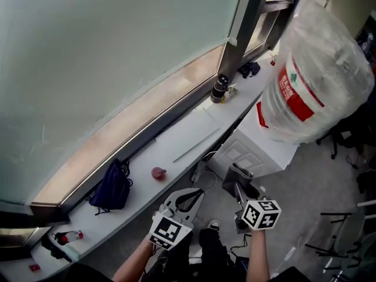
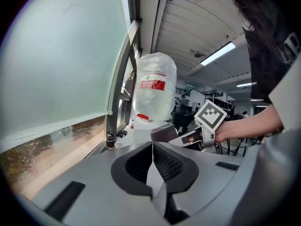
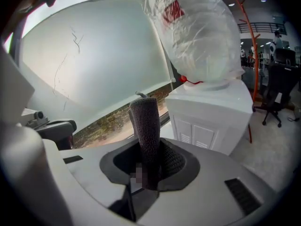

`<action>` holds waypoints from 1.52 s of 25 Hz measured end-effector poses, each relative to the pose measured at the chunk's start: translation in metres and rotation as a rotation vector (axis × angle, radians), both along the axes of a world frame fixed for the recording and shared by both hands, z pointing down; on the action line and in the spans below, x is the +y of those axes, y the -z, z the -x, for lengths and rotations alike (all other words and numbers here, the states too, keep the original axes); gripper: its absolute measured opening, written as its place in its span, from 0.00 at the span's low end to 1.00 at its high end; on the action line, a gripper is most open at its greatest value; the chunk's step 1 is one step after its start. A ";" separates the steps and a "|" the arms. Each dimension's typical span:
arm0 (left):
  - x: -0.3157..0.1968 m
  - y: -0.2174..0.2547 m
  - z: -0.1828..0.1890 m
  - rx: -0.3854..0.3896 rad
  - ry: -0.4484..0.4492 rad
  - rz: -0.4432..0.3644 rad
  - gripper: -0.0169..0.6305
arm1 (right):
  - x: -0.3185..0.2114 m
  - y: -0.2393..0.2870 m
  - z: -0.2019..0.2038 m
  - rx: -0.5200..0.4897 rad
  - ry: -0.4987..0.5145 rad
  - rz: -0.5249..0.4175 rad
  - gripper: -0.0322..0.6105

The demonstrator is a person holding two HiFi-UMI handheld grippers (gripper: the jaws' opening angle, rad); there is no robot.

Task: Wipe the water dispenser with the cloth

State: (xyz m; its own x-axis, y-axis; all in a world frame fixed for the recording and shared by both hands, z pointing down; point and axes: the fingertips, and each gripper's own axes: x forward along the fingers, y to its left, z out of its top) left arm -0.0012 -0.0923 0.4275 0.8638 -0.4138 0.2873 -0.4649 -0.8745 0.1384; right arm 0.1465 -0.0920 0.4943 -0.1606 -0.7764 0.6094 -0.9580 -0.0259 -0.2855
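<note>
Dark grey rolled cloth point(image 3: 145, 126) stands upright, clamped in the right hand-held gripper point(image 3: 149, 161). White water dispenser point(image 3: 211, 112) with clear upturned bottle point(image 3: 197, 32) is just ahead-right of it, not touching. Left hand-held gripper point(image 2: 153, 164) clenched, empty, beside the right one. Grey floor point(image 1: 320, 187) is open to the right, white window ledge point(image 1: 176, 140) to the left.

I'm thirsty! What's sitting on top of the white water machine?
A big clear bottle, wrapped in crinkly plastic with a red label, stands on the water machine. Its neck and the top under it are covered.
</note>
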 end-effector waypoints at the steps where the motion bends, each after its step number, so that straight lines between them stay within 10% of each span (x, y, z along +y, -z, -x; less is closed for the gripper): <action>1: 0.001 0.005 -0.003 0.004 -0.011 0.000 0.06 | 0.006 0.009 -0.004 -0.004 -0.020 -0.012 0.22; 18: 0.096 0.068 -0.067 0.031 -0.131 -0.032 0.06 | 0.145 0.103 -0.062 0.034 -0.129 -0.104 0.22; 38: 0.262 0.119 -0.088 0.092 -0.018 0.006 0.06 | 0.322 0.142 -0.076 0.071 -0.008 -0.204 0.22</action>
State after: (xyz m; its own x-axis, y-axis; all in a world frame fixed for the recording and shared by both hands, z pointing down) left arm 0.0865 0.1696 0.3086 0.8939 -0.3964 0.2092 -0.4342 -0.8817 0.1848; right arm 0.2224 0.2305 0.3527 -0.1164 -0.8858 0.4493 -0.9760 0.0182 -0.2170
